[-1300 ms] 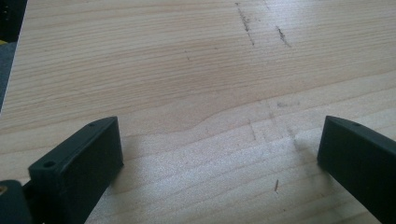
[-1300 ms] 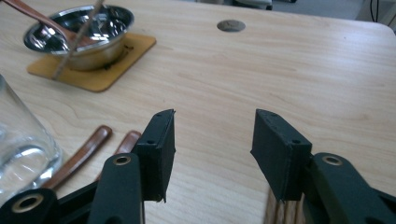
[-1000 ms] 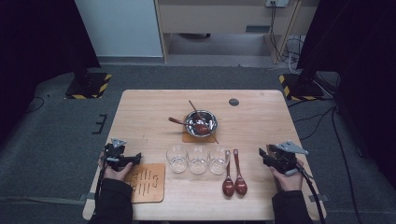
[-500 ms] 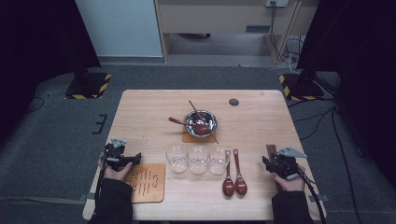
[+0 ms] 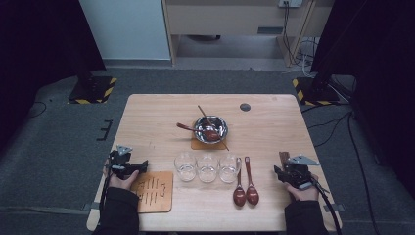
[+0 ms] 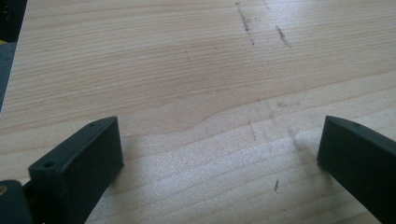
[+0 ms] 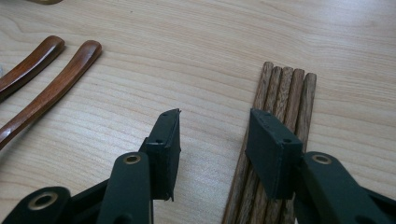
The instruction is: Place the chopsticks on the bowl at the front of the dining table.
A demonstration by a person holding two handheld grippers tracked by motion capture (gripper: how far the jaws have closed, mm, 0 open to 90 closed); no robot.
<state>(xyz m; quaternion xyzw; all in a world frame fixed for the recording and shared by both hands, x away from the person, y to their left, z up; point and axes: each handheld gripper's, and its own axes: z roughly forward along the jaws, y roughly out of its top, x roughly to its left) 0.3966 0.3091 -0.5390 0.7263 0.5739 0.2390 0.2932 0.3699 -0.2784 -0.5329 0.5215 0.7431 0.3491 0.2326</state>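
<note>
My right gripper is open low over the table, with bare wood between its jaws. Its right jaw lies over a bundle of several brown wooden chopsticks, which lie flat and point away from me. In the high view the right gripper is at the table's front right, and the chopsticks stick out just beyond it. My left gripper is wide open over bare tabletop, holding nothing. From above, the left gripper sits at the front left, beside a slotted wooden board.
Two dark wooden spoons lie left of the right gripper; their handles show in its view. Three empty glasses stand in a row at the centre front. Behind them a metal bowl holds utensils. A dark round disc is set in the table.
The right gripper has drawn back toward the table's front edge, uncovering the far ends of the chopsticks. The left gripper has stayed put.
</note>
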